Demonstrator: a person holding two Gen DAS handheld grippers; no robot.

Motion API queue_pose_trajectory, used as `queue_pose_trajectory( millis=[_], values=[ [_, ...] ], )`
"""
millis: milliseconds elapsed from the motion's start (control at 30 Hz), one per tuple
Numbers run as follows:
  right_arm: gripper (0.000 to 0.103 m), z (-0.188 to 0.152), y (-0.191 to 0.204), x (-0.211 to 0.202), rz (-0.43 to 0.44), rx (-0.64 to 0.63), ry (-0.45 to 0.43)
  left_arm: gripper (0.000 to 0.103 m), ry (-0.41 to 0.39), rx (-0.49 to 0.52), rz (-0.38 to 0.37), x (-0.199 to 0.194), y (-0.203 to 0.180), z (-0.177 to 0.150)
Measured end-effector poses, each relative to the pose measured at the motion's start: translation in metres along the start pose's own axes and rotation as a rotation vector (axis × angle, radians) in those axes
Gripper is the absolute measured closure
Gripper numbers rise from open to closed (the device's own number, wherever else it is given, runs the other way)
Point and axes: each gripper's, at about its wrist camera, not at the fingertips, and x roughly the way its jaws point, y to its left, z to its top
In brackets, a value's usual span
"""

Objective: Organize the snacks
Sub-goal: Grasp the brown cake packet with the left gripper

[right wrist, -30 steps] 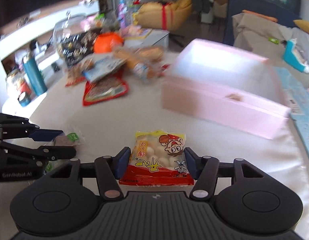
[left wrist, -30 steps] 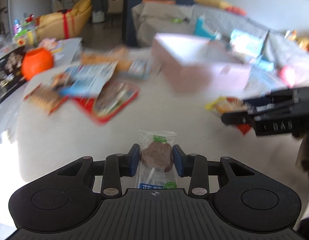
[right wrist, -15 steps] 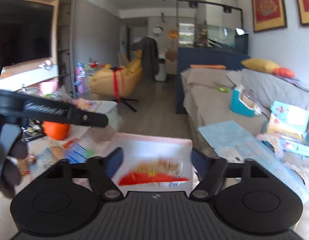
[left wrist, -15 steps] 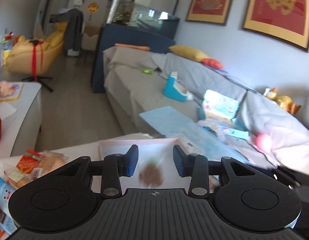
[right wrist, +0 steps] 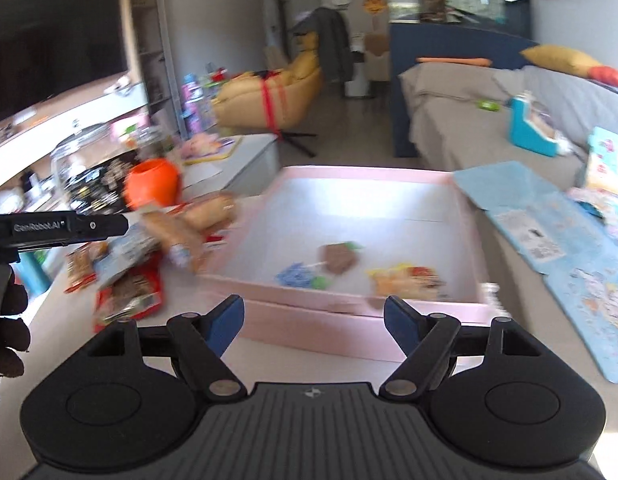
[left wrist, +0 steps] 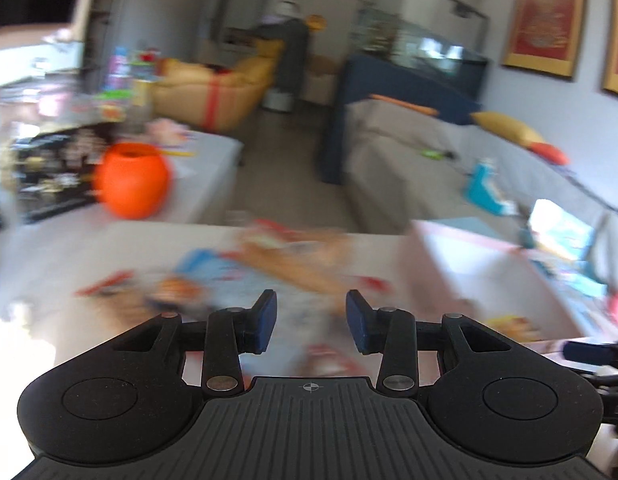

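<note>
In the rectangular pink box (right wrist: 465,216), two crinkly packets lie; both jaws gape empty.

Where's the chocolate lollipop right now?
Right wrist view: the chocolate lollipop lies inside the pink box, left of the yellow snack bag.

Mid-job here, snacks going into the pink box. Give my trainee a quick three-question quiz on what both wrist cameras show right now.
1. True or false: the right gripper is holding a snack.
2. Which two snacks lie inside the pink box?
3. Multiple choice: the loose snack pile lies on which side of the box in the right wrist view? A left, B right, C behind.

Key:
1. False; its jaws are open with nothing between them, like the left gripper.
2. The chocolate lollipop and the yellow-red candy bag.
3. A.
</note>
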Motion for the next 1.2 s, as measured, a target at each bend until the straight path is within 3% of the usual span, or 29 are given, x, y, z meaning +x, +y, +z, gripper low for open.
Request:
queue_pose_trajectory(
  millis=[300, 467, 633, 733, 900, 1067, 1200],
  values=[
    [0.025, -0.021, 0.083, 0.034, 0.092, -0.098, 0.106, 0.061, -0.054, -0.222, 0.221, 0.001, 0.106, 0.014],
    [0.025, -0.030, 0.104, 0.037, 0.098, -0.139, 0.136, 0.060, 0.044, -0.289, 0.184, 0.035, 0.134, 0.018],
    [0.023, -0.035, 0.107, 0.034, 0.098, -0.138, 0.150, 0.058, 0.117, -0.219, 0.147, 0.060, 0.123, 0.012],
    [0.023, -0.040, 0.102, 0.035, 0.086, -0.130, 0.167, 0.058, 0.119, -0.139, 0.095, 0.053, 0.113, 0.004],
    [0.023, -0.037, 0.102, 0.031, 0.085, -0.142, 0.148, 0.058, 0.134, -0.106, 0.029, 0.029, 0.108, -0.018],
    [0.020, -0.009, 0.119, 0.033, 0.137, -0.209, 0.099, 0.058, 0.154, -0.022, 0.010, 0.005, 0.101, -0.032],
    [0.019, 0.015, 0.146, 0.053, 0.193, -0.260, 0.084, 0.058, 0.168, -0.060, -0.017, -0.005, 0.108, -0.034]
  ],
)
